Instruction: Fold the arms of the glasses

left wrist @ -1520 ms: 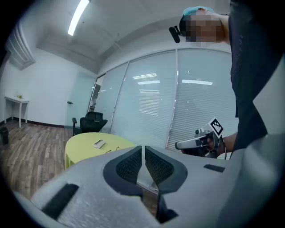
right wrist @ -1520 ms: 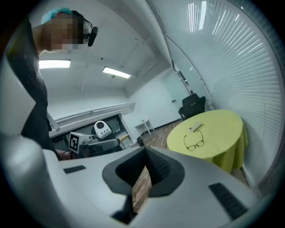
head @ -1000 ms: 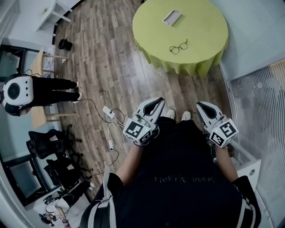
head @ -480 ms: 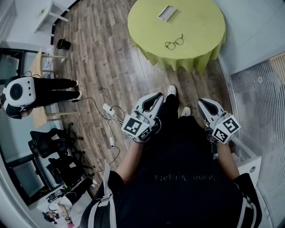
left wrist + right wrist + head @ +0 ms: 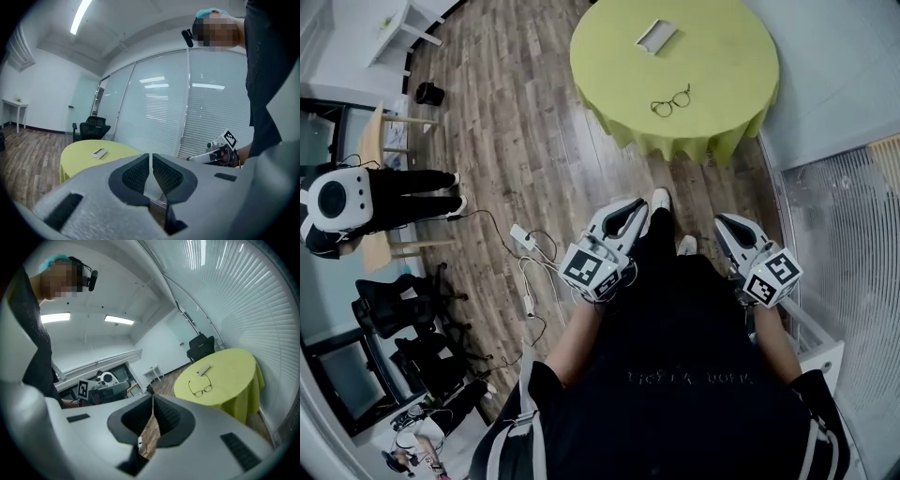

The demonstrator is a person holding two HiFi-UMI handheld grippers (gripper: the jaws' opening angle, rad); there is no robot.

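Left gripper (image 5: 633,210), white-bodied with a marker cube, is held at the person's waist, its dark ribbed pads drawn together to a thin slit with nothing between them – confirmed in the left gripper view (image 5: 151,157). Right gripper (image 5: 724,223) is held level with it at the other side, pads pressed together and likewise empty in its own view (image 5: 153,400). Black thin-rimmed glasses (image 5: 671,100) lie on the round table with the yellow-green cloth (image 5: 727,56), near the table's edge on the person's side and well apart from both grippers; in the right gripper view the glasses (image 5: 201,389) show their arms extended away from the lenses – not folded. A small pale rectangular object (image 5: 657,36) lies farther back on the same table, apart from the glasses. The table stands on a wood-plank floor (image 5: 516,141).
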